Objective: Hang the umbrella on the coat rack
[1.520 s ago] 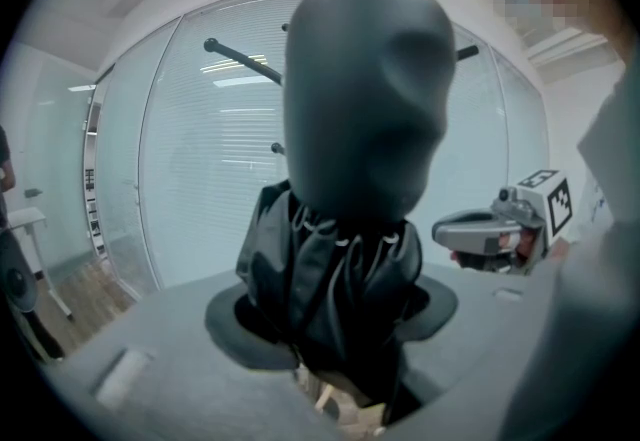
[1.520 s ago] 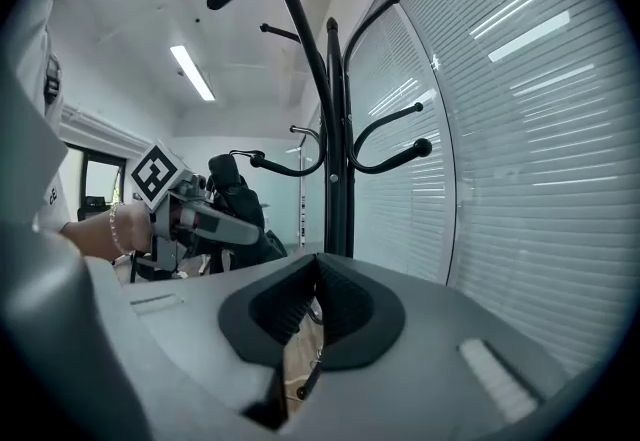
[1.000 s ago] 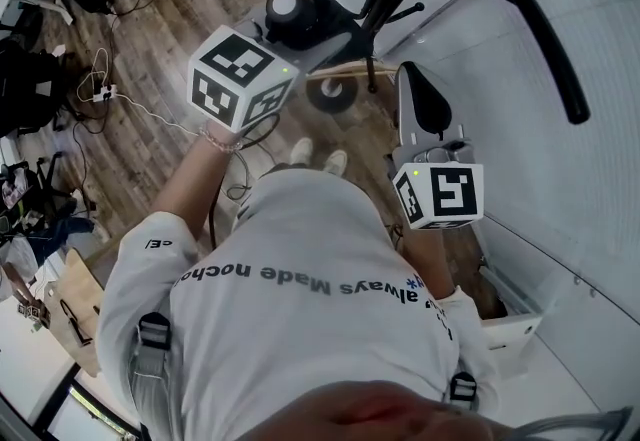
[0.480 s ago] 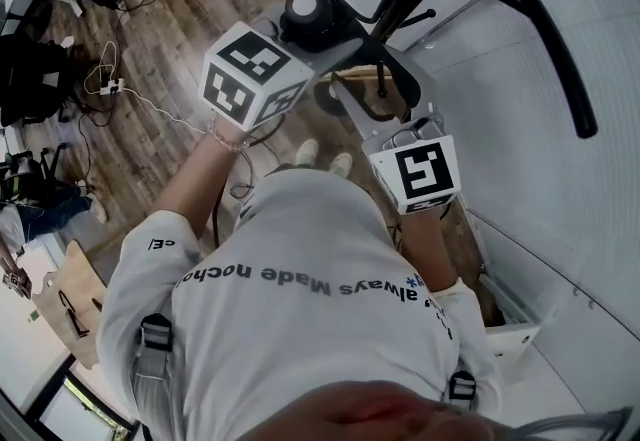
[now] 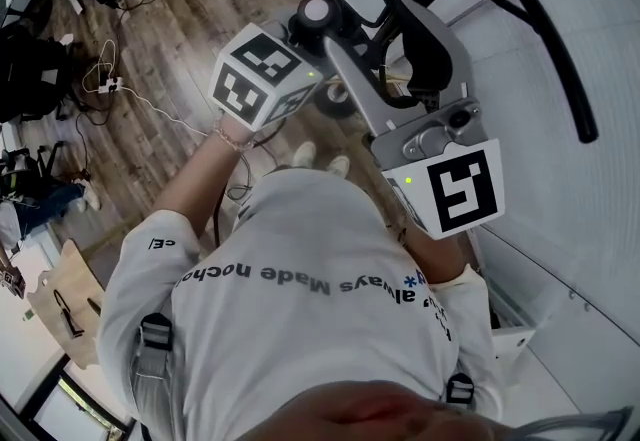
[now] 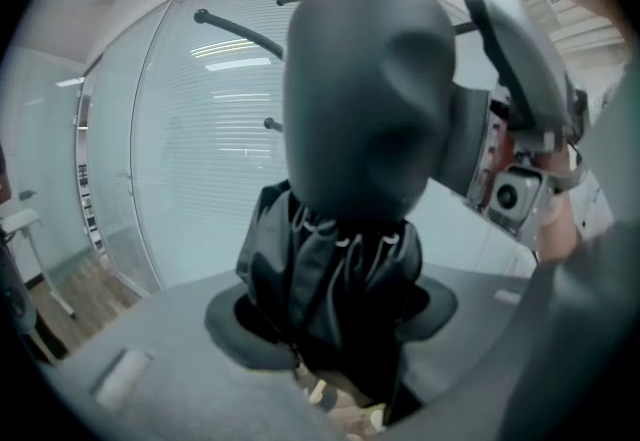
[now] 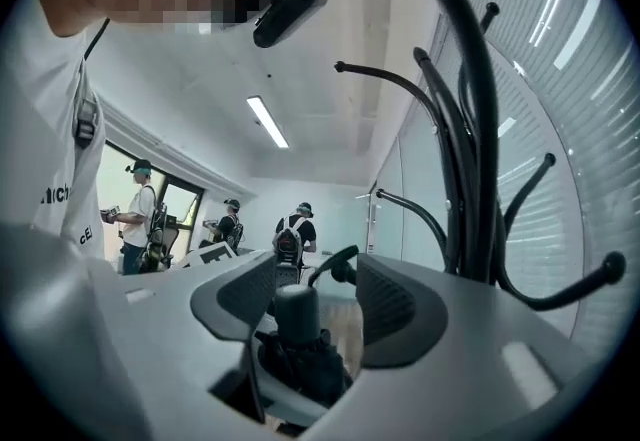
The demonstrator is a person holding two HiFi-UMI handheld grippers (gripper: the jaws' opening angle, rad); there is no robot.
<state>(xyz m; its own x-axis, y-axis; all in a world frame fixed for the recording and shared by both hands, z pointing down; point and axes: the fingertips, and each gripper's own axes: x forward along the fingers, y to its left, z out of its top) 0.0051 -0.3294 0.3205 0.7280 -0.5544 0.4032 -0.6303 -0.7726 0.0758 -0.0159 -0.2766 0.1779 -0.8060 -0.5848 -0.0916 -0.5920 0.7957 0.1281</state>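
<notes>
The folded black umbrella shows its round end cap in the head view and bunched fabric in the left gripper view. My left gripper is shut on that fabric. To its right my right gripper stands open. Its jaws have just swung wide and eased in a little. In the right gripper view the umbrella's end sits low in the gap, and neither pad presses on it. The black coat rack rises close behind, and a hook arcs above.
A frosted glass wall runs along the right, with a white box at its foot. Cables and a power strip lie on the wood floor at left. A paper bag stands lower left. People stand far off.
My right gripper has risen from waist height up beside the umbrella's top, and its jaws have gone from shut to open. The left gripper has stayed in place with the umbrella.
</notes>
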